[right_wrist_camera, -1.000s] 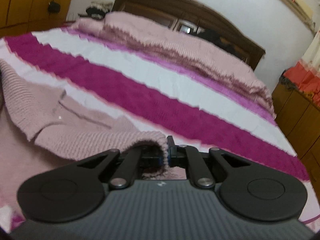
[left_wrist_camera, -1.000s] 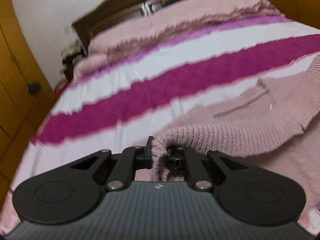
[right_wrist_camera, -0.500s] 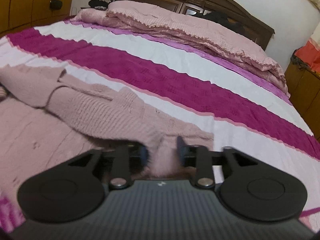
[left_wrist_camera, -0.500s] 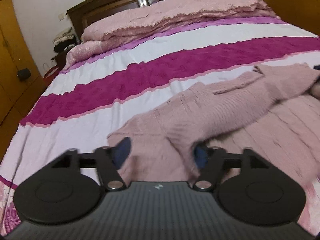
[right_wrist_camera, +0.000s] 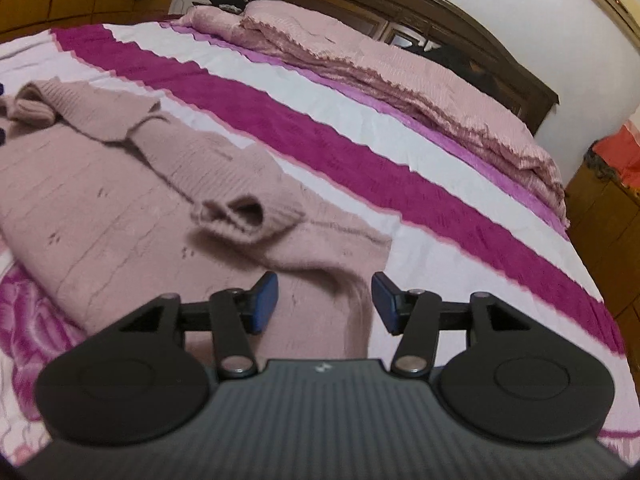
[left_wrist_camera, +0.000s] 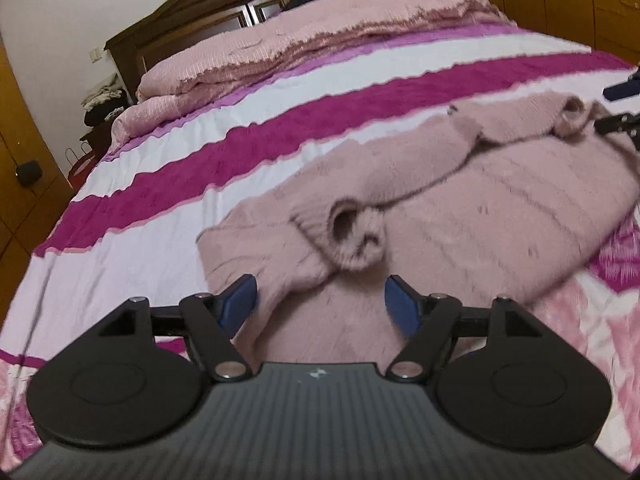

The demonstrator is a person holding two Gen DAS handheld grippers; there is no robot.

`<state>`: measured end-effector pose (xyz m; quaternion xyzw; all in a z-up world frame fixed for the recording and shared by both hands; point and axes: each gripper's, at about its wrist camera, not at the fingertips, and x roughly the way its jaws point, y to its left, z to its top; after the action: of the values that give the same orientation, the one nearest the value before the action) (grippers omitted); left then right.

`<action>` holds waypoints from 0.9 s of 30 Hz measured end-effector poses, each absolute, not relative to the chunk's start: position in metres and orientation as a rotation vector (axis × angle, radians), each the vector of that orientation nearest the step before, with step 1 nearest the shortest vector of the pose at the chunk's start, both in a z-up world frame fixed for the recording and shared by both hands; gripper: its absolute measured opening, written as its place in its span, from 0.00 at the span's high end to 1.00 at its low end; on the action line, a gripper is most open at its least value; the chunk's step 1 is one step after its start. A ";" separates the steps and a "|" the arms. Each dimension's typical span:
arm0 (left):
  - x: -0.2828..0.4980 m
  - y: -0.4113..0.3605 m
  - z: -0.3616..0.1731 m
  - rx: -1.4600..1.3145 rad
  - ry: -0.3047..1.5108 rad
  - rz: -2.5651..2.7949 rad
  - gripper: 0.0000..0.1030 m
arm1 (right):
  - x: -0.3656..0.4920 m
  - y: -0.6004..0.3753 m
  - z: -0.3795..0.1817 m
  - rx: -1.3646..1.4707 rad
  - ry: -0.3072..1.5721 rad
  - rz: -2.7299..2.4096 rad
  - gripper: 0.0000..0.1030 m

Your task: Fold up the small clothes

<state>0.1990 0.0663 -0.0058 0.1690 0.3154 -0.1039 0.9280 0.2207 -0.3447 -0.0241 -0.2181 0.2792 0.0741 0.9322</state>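
The left claw [left_wrist_camera: 320, 304] stands spread wide with nothing pinched; the pink knit sweater [left_wrist_camera: 500, 208] lies on the bed [left_wrist_camera: 120, 264] just ahead of and under its blue pads [left_wrist_camera: 240, 304]. One sleeve is folded in across the body, its ribbed cuff [left_wrist_camera: 356, 240] lying just beyond the gap between the pads. The knit looks thick, soft and light. It will likely sag and stretch when lifted and should not slip from the pads. My judgement is that a hem corner or a side edge of the body gives the best hold, since a pinch on a cuff would drag the sleeve out of its fold.

The right claw [right_wrist_camera: 324, 304] is parted and opening, with nothing pressed between its pads. The sweater's near edge lies between and just ahead of them, and the second cuff [right_wrist_camera: 244, 216] sits a little beyond.

Counted: one sweater, two sleeves folded inward, two cuffs, two claws, and one folded pink blanket [right_wrist_camera: 400, 64] well beyond, at the headboard [right_wrist_camera: 460, 12].
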 end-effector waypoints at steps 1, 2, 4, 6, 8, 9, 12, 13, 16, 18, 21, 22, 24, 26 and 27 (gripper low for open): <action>0.202 0.064 -0.007 0.338 0.635 -0.212 0.25 | 0.224 -0.344 -0.023 -0.446 0.562 0.163 0.48; 0.205 0.062 -0.008 0.337 0.623 -0.206 0.25 | 0.228 -0.343 -0.023 -0.448 0.557 0.175 0.48; 0.213 0.059 -0.011 0.341 0.606 -0.195 0.28 | 0.234 -0.338 -0.025 -0.459 0.551 0.221 0.48; 0.220 0.058 -0.014 0.338 0.591 -0.186 0.55 | 0.238 -0.333 -0.029 -0.477 0.551 0.266 0.49; 0.230 0.061 -0.011 0.312 0.592 -0.179 0.84 | 0.244 -0.329 -0.034 -0.479 0.565 0.257 0.59; 0.236 0.065 -0.007 0.288 0.578 -0.167 0.85 | 0.249 -0.327 -0.034 -0.466 0.575 0.213 0.91; 0.253 0.075 0.007 0.274 0.506 -0.105 0.85 | 0.266 -0.336 -0.027 -0.368 0.548 0.066 0.91; 0.262 0.077 0.009 0.286 0.491 -0.058 0.85 | 0.276 -0.340 -0.026 -0.346 0.563 0.030 0.91; 0.294 0.088 0.006 0.270 0.549 0.021 0.84 | 0.305 -0.356 -0.033 -0.265 0.644 -0.067 0.89; 0.308 0.098 0.003 0.211 0.606 0.035 0.84 | 0.317 -0.368 -0.038 -0.186 0.691 -0.110 0.89; 0.310 0.113 -0.001 0.129 0.636 0.032 0.84 | 0.317 -0.378 -0.038 -0.149 0.692 -0.114 0.88; 0.308 0.117 -0.001 0.113 0.636 0.022 0.84 | 0.314 -0.379 -0.037 -0.152 0.689 -0.108 0.88; 0.304 0.123 -0.002 0.114 0.643 0.024 0.83 | 0.306 -0.382 -0.035 -0.153 0.679 -0.099 0.88; 0.300 0.129 0.000 0.112 0.639 0.036 0.83 | 0.296 -0.389 -0.031 -0.130 0.663 -0.088 0.88; 0.296 0.132 0.002 0.105 0.632 0.035 0.83 | 0.291 -0.391 -0.029 -0.112 0.655 -0.079 0.88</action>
<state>0.2961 0.1322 0.0017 0.0517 0.3107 0.0174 0.9489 0.2910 -0.3914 -0.0290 -0.0548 0.3213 -0.0390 0.9446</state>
